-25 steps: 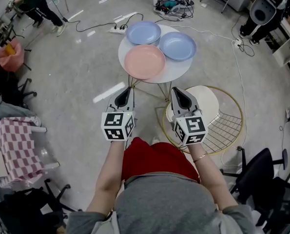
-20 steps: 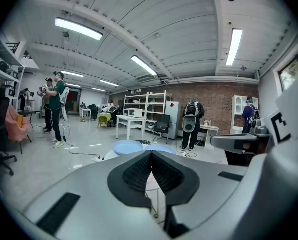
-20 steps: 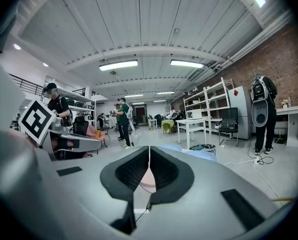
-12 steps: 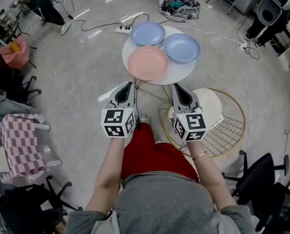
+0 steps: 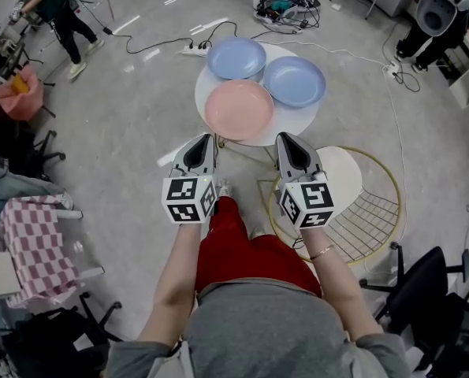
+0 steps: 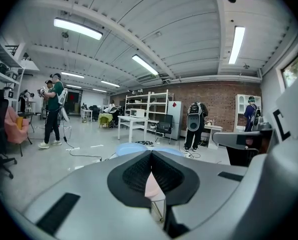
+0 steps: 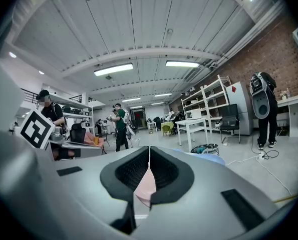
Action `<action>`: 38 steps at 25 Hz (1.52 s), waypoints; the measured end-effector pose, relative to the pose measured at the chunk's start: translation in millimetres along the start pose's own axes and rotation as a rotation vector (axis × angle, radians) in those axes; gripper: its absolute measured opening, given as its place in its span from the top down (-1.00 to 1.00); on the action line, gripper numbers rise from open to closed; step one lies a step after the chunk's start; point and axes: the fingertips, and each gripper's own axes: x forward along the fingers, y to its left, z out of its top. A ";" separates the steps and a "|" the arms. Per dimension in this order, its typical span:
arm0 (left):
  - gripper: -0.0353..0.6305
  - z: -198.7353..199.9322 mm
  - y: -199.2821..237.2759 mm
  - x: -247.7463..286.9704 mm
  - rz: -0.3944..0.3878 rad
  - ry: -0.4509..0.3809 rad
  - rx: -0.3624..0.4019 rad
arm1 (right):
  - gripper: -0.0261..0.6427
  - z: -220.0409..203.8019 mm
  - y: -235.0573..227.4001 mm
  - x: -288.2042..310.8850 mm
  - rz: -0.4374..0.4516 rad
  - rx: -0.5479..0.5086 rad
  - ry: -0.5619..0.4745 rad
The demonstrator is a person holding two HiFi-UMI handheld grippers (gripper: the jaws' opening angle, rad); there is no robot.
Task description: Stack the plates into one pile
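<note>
Open left gripper and right gripper (both pinched shut, empty) before reaching the pink plate just ahead of both tips; take its near rim squarely, then set onto a blue plate beyond.

Bright, even light from ceiling strips; fisheye edges curve and darken, shadows seemingly soft.
</note>
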 end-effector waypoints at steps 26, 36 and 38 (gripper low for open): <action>0.85 -13.6 136.3 181.2 -0.119 0.185 0.000 | 0.83 -15.3 -44.7 183.8 -0.217 0.039 0.127; 0.85 -15.5 160.1 225.6 -0.222 0.238 0.037 | 0.83 -24.4 -57.3 206.7 -0.361 0.039 0.185; 0.85 -18.8 160.9 233.4 -0.244 0.254 0.040 | 0.83 -28.3 -60.7 207.0 -0.386 0.042 0.196</action>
